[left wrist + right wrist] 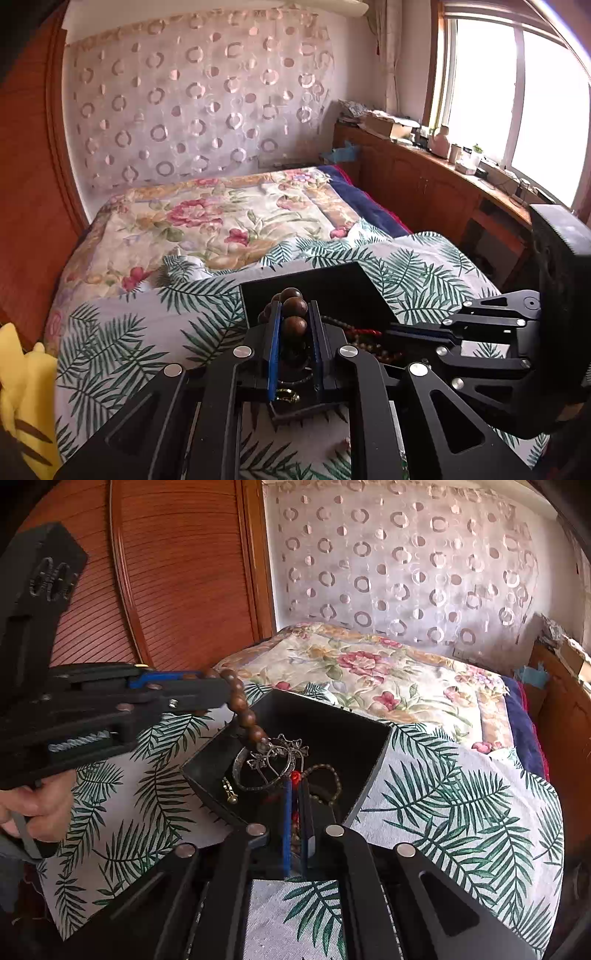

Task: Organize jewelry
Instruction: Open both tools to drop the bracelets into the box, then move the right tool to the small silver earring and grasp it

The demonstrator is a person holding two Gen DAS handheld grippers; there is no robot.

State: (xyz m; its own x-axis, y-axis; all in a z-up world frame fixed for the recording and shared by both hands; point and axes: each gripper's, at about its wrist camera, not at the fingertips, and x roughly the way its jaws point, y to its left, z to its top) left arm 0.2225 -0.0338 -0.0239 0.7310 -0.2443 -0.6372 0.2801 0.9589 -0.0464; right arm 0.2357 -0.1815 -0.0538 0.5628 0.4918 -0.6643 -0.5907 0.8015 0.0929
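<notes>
Box point(332, 720) with brooch point(275, 762); left fingers point(275, 332) clamped on bracelet point(295, 314), right fingers point(286, 812) on red-beaded strand point(294, 777).

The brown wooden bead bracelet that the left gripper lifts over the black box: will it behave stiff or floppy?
Probably floppy: the wooden bead bracelet droops in a curve from the left gripper toward the black box. Its round beads may roll if laid loose. It seems likely to snag the silver ornament.

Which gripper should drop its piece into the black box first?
Left, probably. The left gripper holds the brown bead bracelet, whose end already hangs into the black box. The right gripper pinches a thin bead strand low inside.
</notes>
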